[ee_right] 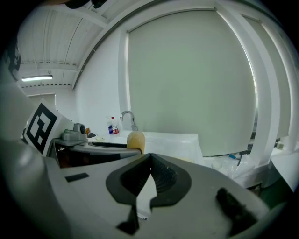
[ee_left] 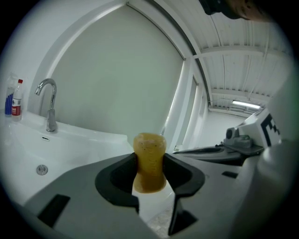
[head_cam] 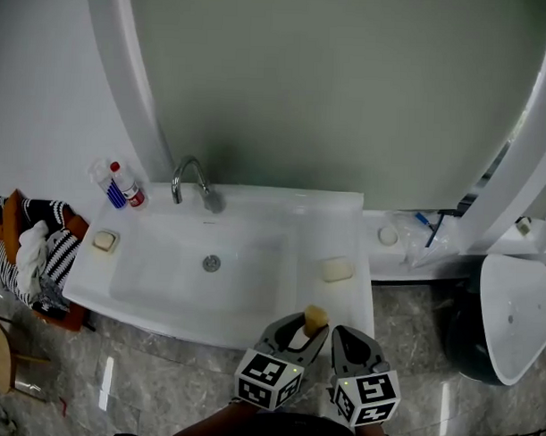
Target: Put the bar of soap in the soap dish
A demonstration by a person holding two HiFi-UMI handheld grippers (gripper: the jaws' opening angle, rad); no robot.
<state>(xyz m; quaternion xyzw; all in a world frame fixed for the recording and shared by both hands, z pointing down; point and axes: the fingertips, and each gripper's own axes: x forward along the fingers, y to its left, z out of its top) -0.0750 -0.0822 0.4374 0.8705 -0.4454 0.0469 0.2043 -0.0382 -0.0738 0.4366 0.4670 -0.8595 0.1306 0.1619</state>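
Soap bar [ee_left: 149, 161], yellowish, clamped upright between the jaws of the left tool [head_cam: 311, 329], held over the front right corner of the washbasin [head_cam: 352, 307]. Right tool [ee_right: 149, 167] just beside it, jaws closed together, empty

Head cam's up high, looking steeply down on the sink [head_cam: 163, 280], left tool [head_cam: 307, 325] and right tool [head_cam: 343, 335] at the bottom edge. Each tool cam rides low by the sink's front, right behind its own jaws, facing the back wall. All three catch the faucet [head_cam: 192, 178].
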